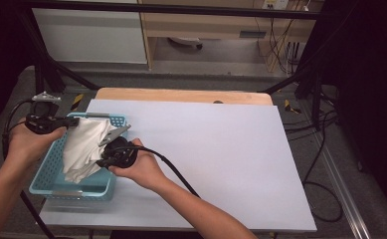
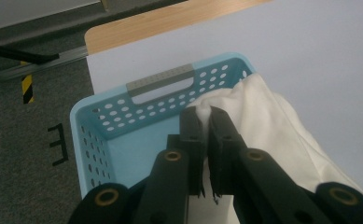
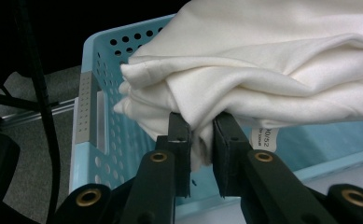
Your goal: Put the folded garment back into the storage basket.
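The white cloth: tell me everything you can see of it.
The white cloth is smooth, cream-white fabric, bunched in soft folds, with a small printed label near one fold. It hangs over the blue basket, partly inside it. The left gripper pinches one edge, and the right gripper is clamped on a lower fold.

White cloth [image 1: 84, 144] held over a blue basket [image 1: 49, 177] at the desk's [image 1: 221, 159] left edge.

Left gripper [image 1: 74, 121] clamped on the cloth's upper corner, right gripper [image 1: 104, 160] pinching its lower fold; cloth draped between both, hanging into the perforated basket. Black cables trailing from each hand. Pale sheet covering the desk, wooden rim at the far side.
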{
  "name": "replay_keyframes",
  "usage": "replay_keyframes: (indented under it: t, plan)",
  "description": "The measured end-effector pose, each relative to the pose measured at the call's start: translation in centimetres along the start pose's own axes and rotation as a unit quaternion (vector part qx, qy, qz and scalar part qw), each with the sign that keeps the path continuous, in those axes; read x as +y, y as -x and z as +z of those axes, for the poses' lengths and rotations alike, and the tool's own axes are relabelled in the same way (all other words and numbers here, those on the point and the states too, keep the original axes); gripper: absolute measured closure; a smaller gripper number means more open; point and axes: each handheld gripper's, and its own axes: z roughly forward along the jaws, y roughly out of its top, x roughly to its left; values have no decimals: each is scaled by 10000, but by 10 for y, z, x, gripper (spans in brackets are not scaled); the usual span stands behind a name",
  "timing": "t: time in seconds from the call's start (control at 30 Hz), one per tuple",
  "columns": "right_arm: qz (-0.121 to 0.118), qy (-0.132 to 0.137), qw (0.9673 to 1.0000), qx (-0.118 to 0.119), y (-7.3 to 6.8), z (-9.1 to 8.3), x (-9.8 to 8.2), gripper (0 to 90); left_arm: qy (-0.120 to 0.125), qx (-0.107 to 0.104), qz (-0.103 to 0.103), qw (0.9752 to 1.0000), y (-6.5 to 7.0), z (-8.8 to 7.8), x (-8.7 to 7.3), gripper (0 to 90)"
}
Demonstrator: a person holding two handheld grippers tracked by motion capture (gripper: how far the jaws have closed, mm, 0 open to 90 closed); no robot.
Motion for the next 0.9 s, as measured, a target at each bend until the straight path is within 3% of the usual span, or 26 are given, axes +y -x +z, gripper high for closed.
replay_keyframes:
  t: [0.07,0.13,0.2,0.37,0.53,0.6,0.73,0.9]
  plan:
    - [33,-18,10000,27,1,2,-1,711,20,-3,-47,10000,-1,2,-2,805]
    - [185,-79,9998,22,2,3,-2,549,138,82,-191,9997,-3,3,-4,661]
    - [181,-70,9997,-145,1,-3,-4,451,237,93,-185,9995,-2,0,-6,583]
    - [335,192,9987,-327,4,-31,-12,344,570,102,-212,9981,11,-7,-7,458]
    - [309,427,9960,-715,10,-62,-21,217,859,202,-12,9961,33,-16,-5,362]
    - [320,508,9939,-925,13,-75,-24,186,944,250,24,9952,42,-17,-4,303]
    - [394,629,9897,-1223,23,-98,-31,149,1060,121,70,9943,61,-16,-3,237]
    - [644,848,9844,-1399,34,-125,-39,119,1286,-29,169,9915,86,-15,-6,151]
